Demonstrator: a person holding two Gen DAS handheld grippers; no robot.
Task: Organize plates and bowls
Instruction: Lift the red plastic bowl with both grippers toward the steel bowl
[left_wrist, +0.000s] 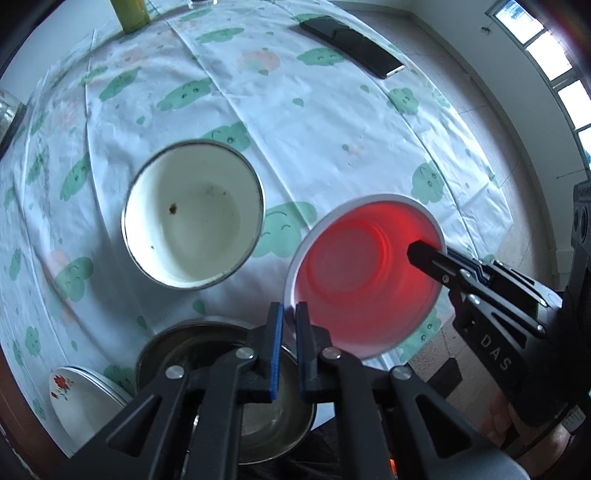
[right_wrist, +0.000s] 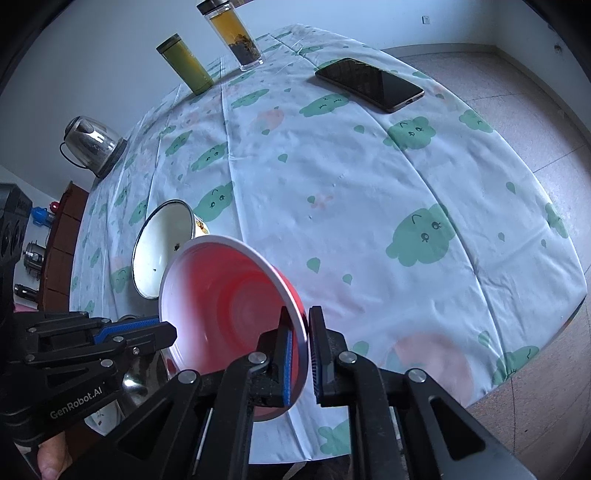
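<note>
I had the translucent red plastic bowl with the white rim (right_wrist: 236, 306) pinched by its near edge in my right claw (right_wrist: 300, 347), one blue pad inside the wall and one outside, and it hung tilted above the near edge of the table, its mouth turned toward my left side. My left claw (left_wrist: 290, 321) sat just at the opposite rim of that bowl with its fingers drawn nearly together; the view was too tight to say whether they had caught the rim or only hovered beside it. I judged this to be the carrying step: the red bowl was lifted and needed nesting into another vessel, so the next move called for levelling it and lowering it squarely into a wider mouth without knocking a rim. The red bowl itself was empty. Directly under my left claw stood the dull steel bowl (left_wrist: 166, 350), nothing clear inside it, and beside that a stack of white plates with a red flower print (left_wrist: 74, 398). Farther out on the cloud-patterned white tablecloth (right_wrist: 369, 192) rested the white enamel bowl with a dark rim (left_wrist: 194, 214), holding only a few brown specks. Beyond lay a black smartphone (right_wrist: 369, 83), a yellow-green flask (right_wrist: 184, 68), a glass tea tumbler (right_wrist: 234, 35) and a glass kettle (right_wrist: 92, 144).
</note>
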